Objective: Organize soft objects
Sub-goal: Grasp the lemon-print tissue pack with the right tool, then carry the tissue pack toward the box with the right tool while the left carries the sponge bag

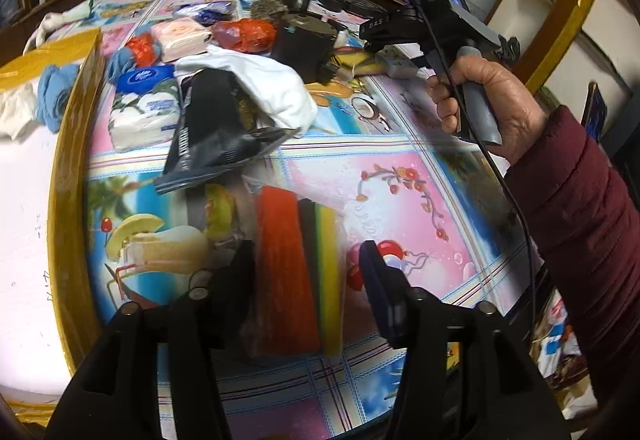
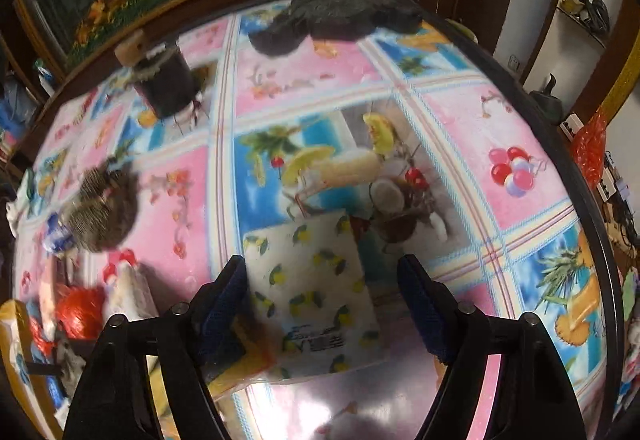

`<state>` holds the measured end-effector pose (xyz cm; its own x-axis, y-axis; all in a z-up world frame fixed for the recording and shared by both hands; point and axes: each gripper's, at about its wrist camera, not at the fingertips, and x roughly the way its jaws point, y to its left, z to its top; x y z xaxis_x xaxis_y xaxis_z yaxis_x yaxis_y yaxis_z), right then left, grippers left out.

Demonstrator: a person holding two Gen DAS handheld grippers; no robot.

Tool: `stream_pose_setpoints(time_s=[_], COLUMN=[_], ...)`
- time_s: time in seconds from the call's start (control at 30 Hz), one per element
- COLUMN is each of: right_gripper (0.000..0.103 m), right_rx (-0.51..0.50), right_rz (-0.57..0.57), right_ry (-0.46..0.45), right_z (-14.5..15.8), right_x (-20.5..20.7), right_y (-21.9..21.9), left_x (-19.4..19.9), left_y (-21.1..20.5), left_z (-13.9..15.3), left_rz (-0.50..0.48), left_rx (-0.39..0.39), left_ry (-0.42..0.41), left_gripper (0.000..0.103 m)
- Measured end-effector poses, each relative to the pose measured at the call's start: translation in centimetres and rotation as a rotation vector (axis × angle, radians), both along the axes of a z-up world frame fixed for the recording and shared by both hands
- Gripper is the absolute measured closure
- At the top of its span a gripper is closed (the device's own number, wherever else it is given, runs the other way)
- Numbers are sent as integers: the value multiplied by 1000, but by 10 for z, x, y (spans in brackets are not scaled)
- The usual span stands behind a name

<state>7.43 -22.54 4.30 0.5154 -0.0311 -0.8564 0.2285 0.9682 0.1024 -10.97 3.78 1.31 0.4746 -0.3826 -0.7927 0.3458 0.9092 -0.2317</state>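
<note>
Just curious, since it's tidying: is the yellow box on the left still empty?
No, the yellow box already holds a blue cloth and something white in the left wrist view.

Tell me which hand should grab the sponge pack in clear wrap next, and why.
Left, probably. The left tongs stand open with the sponge pack lying between the fingers, pads not pressing. The right tongs hover open over a lemon-print packet elsewhere on the table.

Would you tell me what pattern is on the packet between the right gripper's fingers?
Small yellow lemons with green leaves on white packet; right wrist view shows it best.
</note>
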Motion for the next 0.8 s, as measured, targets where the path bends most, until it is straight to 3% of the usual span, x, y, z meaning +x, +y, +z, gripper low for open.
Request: stream_pose_setpoints(time_s=[0.03, 0.07, 0.13, 0.23, 0.47, 0.8], right_gripper=[35, 46, 49, 49, 49, 49], right_rx=[-36, -66, -44, 7, 21, 27], right_rz=[11, 17, 17, -13, -32, 76], right_ry=[3, -1, -20, -51, -168, -303], right_z=[-2, -3, -3, -2, 21, 49], right_x=[-1, -3, -13, -35, -101, -180], right_y=[4, 7, 6, -3, -19, 0], left_x=[-3, -7, -13, -15, -25, -50], left_y=[-6, -12, -19, -14, -12, -7], left_z=[0, -1, -2, 0, 12, 36], left_rz=[-8, -14, -22, -15, -6, 9], left_rx=[44, 98, 154, 100, 27, -54], left_ry=[-24, -55, -95, -74, -76, -113], left_gripper=[51, 64, 70, 72, 72, 72])
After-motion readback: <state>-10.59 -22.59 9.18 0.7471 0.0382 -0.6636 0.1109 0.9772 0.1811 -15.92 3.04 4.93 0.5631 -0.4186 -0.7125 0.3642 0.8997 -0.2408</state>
